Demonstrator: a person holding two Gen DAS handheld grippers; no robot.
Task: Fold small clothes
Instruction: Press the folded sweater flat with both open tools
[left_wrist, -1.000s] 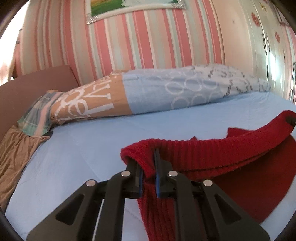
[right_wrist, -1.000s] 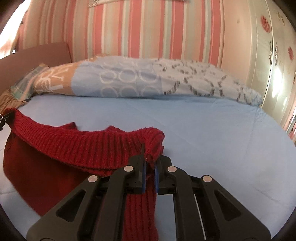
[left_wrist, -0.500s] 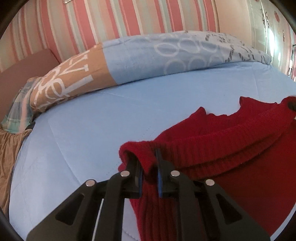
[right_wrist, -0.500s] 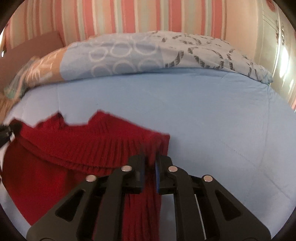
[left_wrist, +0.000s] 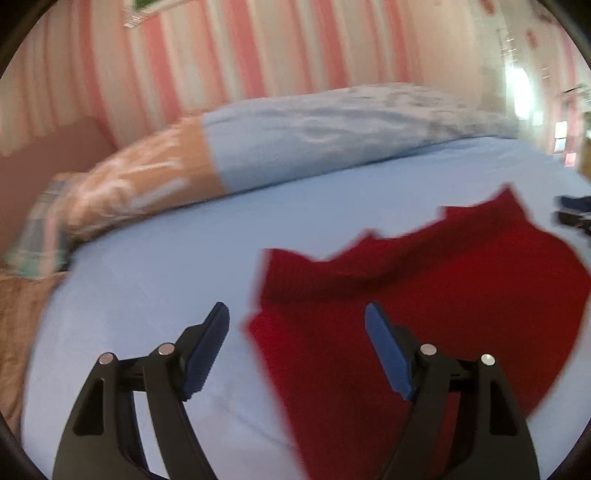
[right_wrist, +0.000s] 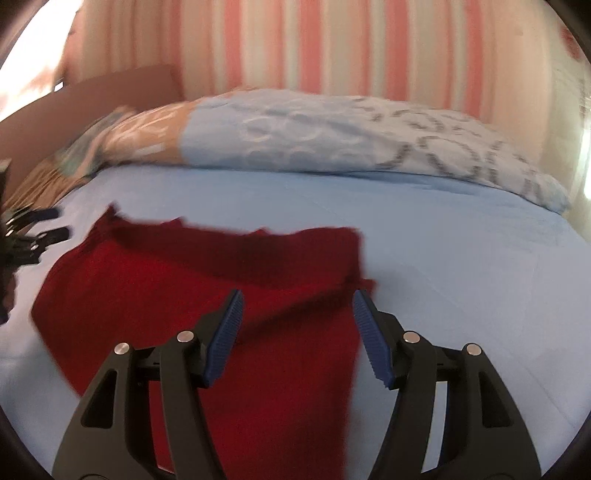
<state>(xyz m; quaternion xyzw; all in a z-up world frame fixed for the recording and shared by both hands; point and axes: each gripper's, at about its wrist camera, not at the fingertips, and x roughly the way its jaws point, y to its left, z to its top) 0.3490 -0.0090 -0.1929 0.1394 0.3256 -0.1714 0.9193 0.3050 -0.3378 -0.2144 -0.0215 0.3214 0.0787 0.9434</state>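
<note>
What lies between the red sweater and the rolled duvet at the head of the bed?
Only bare blue sheet. Both wrist views show this stretch between the sweater and the duvet, with nothing resting on it.

— Which colour is shown by the knitted garment (left_wrist: 424, 295)?
— A deep red is shown, laid on a pale blue bed sheet (left_wrist: 147, 258)

— How is the wall (right_wrist: 332, 44) patterned?
— Vertical stripes of pink, cream and pale green are seen. The duvet (right_wrist: 332, 136) is printed light blue with white rings, grey lettering on white, and a tan section

— And the left hand-held gripper (left_wrist: 297, 317)?
— Black arms are fitted with blue pads (left_wrist: 205, 350); the same is seen on the right hand-held gripper (right_wrist: 297, 306)
</note>
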